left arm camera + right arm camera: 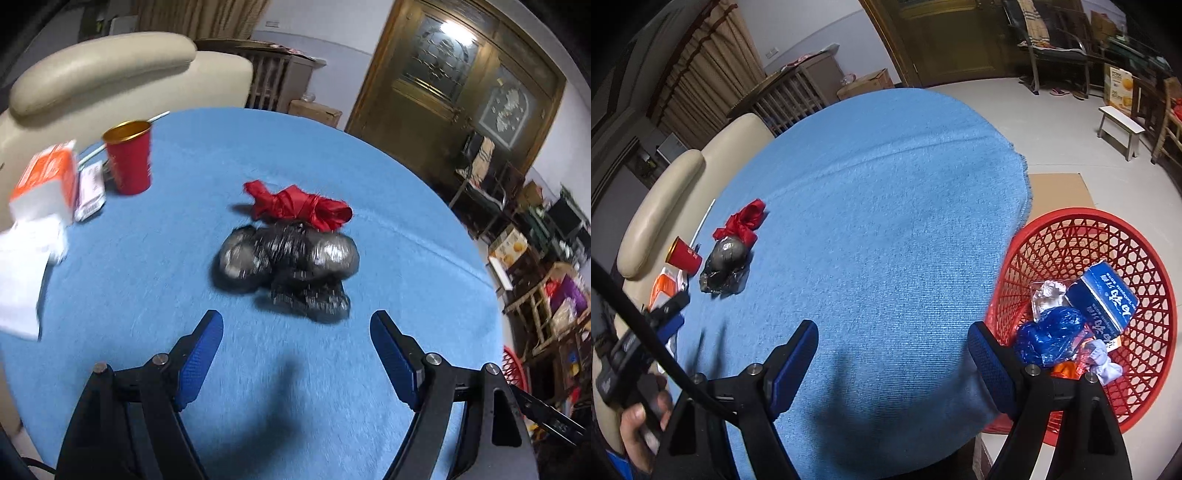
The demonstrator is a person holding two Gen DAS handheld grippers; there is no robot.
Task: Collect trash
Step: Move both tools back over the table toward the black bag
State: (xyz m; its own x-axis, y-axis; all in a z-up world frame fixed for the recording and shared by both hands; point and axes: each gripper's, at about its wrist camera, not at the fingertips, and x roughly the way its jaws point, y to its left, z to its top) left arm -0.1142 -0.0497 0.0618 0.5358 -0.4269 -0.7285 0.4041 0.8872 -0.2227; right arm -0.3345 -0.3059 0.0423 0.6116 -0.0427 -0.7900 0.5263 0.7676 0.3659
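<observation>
I am holding my left gripper (296, 323) wide, empty, just short of the black trash bag (288, 264); my right gripper (892, 332) is hovering wide, the red basket (1152, 332) at its right.

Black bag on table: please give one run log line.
left gripper: open, facing black bag | right gripper: open, empty | red basket: holds trash

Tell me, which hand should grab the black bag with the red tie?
Probably the left. The left gripper is open with the black bag just ahead, while the right gripper sits far from it, near the red basket.
</observation>
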